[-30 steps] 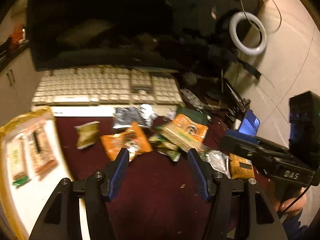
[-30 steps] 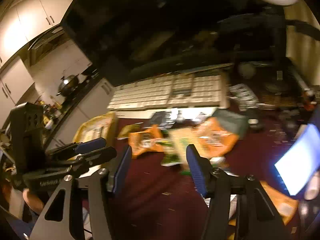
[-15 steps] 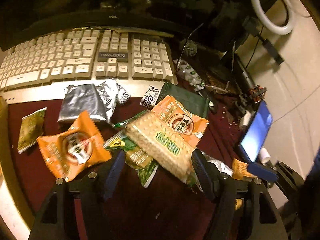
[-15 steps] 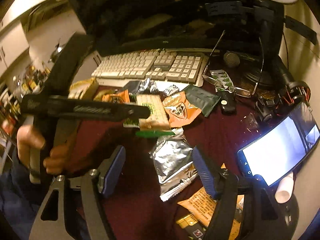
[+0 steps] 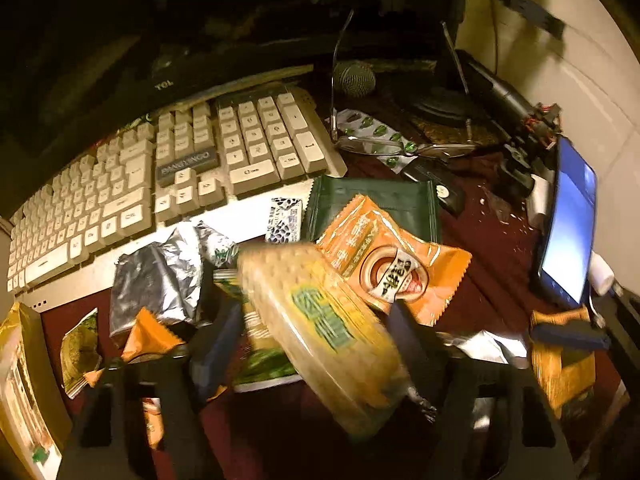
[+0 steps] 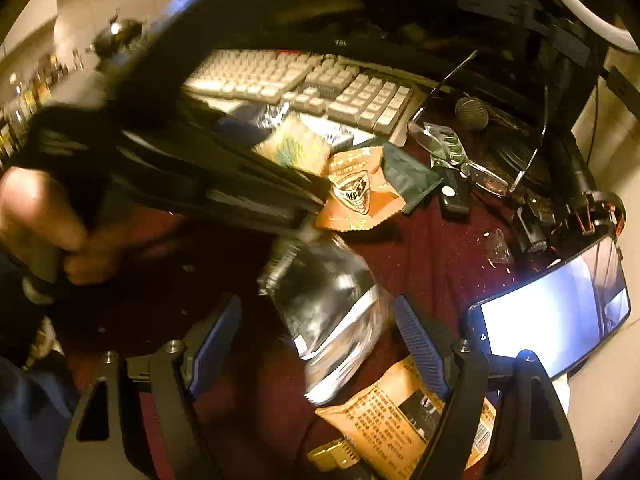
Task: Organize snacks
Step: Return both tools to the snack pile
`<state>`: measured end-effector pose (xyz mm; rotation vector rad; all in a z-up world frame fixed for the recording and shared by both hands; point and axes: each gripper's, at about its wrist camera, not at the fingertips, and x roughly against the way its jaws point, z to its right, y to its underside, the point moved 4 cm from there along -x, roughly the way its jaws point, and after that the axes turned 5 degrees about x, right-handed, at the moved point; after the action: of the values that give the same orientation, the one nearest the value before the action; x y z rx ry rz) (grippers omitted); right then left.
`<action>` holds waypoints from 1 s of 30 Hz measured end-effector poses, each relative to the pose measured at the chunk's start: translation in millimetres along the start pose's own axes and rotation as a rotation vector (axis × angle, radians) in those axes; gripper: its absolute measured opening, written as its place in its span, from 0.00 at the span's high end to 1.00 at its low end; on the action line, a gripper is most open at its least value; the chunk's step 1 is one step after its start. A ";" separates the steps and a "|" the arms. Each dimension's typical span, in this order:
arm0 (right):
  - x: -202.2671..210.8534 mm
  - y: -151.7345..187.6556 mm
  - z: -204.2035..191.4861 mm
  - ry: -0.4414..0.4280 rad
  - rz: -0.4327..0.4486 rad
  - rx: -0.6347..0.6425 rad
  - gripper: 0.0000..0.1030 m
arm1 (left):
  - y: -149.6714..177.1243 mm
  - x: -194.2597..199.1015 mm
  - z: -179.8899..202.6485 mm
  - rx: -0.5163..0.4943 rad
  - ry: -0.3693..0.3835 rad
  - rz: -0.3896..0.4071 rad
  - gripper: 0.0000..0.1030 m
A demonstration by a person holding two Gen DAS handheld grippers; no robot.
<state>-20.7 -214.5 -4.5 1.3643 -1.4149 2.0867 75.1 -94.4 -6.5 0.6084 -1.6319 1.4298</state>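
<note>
Snack packets lie heaped on the dark red mat. In the left wrist view my left gripper (image 5: 312, 330) is open, its jaws on either side of a long cracker pack (image 5: 320, 328) with a green label. An orange packet (image 5: 390, 264), a dark green pouch (image 5: 376, 204) and a silver foil bag (image 5: 156, 280) lie around it. In the right wrist view my right gripper (image 6: 316, 342) is open around a silver foil bag (image 6: 324, 304). An orange packet (image 6: 392, 428) lies under its right finger. The left gripper (image 6: 240, 136) crosses that view over the cracker pack (image 6: 296, 148).
A white keyboard (image 5: 168, 172) lies behind the snacks, under a dark monitor. A lit phone (image 5: 568, 232) leans at the right; glasses (image 5: 400, 146) and a microphone (image 5: 354, 78) lie behind. A yellow-rimmed tray (image 5: 20, 360) with snack bars sits at far left.
Both grippers have dropped down and forward over the heap. The left one has come to straddle the cracker pack, the right one the silver foil bag. Both stay open.
</note>
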 end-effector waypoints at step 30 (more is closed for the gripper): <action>10.8 -23.1 -9.7 -0.048 0.048 0.169 0.18 | 70.3 55.1 -70.9 0.094 0.018 0.033 0.25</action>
<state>-16.3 -198.0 16.9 1.4667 -1.3277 2.2629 9.9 -1.0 0.2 0.6229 -1.5746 1.5384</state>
